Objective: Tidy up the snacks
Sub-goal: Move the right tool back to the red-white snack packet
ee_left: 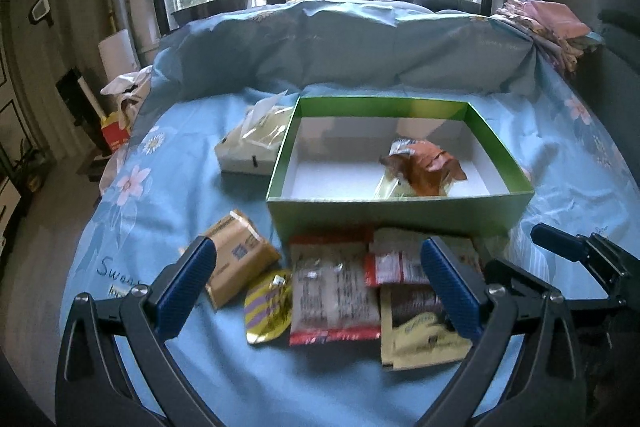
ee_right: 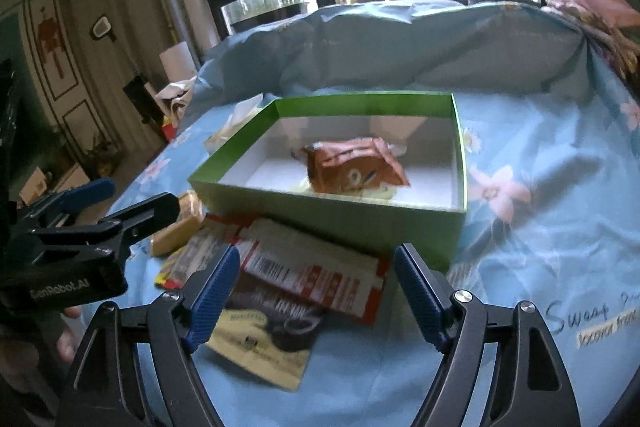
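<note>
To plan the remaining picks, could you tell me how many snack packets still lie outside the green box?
5, all before the green box: tan packet far left, gold-striped packet, clear red-edged packet, red-white packet, and yellow-brown packet nearest. Others may hide beneath.

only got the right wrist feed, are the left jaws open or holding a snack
observer: the left gripper is open, with nothing held between the jaws. It is over the loose packets in front of the green box.
operator: anything down there i cant make out
observer: yes, a gold packet with purple stripes lies between the tan packet and the clear packet.
operator: whats that white stuff behind the box on the left
observer: a tissue box, right beside the green box's left wall, with a tissue sticking up.
</note>
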{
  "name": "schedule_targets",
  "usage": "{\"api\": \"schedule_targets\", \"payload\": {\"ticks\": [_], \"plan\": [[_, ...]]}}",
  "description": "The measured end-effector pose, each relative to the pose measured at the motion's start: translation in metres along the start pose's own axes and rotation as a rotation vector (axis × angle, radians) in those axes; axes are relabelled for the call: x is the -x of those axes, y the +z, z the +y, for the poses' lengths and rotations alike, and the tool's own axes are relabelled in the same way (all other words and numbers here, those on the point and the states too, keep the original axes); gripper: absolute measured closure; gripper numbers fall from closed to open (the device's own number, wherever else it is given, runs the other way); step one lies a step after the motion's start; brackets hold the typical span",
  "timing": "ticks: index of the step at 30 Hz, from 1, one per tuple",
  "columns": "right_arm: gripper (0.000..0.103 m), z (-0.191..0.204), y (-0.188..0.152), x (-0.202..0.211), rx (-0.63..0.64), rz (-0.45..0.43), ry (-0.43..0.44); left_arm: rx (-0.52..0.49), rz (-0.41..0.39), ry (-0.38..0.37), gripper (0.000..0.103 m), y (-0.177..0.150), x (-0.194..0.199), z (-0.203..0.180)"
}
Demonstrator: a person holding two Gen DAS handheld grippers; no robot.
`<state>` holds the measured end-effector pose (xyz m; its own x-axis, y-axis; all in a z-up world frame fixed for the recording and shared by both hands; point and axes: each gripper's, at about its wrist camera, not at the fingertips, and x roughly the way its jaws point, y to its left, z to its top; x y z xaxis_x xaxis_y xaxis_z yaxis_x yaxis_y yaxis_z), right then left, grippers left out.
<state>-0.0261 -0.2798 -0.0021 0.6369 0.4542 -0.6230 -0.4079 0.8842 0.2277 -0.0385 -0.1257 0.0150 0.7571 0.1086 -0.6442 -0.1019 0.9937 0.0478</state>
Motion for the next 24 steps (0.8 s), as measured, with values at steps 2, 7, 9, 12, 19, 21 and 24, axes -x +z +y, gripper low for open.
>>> {"api": "schedule_targets", "payload": {"ticks": [2,7,9,12,19,21,24], "plan": [[0.023,0.0,-0.006,0.001,-0.005,0.013,0.007,0.02,0.008,-0.006,0.0,-0.006,0.003,0.006],[0.023,0.001,-0.012,0.0,-0.003,0.04,0.055,0.083,0.061,-0.048,0.0,-0.018,0.0,0.025],[0.023,0.001,-0.015,-0.003,-0.003,0.057,0.08,0.104,0.083,-0.071,0.0,-0.022,-0.003,0.032],[0.023,0.003,-0.021,-0.007,0.002,0.083,0.113,0.123,0.112,-0.113,0.0,-0.029,-0.006,0.035],[0.023,0.008,-0.034,-0.017,0.036,0.149,0.159,0.127,0.191,-0.272,0.001,-0.048,-0.013,0.027],[0.023,0.009,-0.036,-0.018,0.049,0.161,0.172,0.141,0.209,-0.338,0.001,-0.051,-0.012,0.027],[0.023,0.007,-0.039,-0.019,0.063,0.165,0.156,0.161,0.219,-0.411,0.002,-0.052,-0.01,0.026]]}}
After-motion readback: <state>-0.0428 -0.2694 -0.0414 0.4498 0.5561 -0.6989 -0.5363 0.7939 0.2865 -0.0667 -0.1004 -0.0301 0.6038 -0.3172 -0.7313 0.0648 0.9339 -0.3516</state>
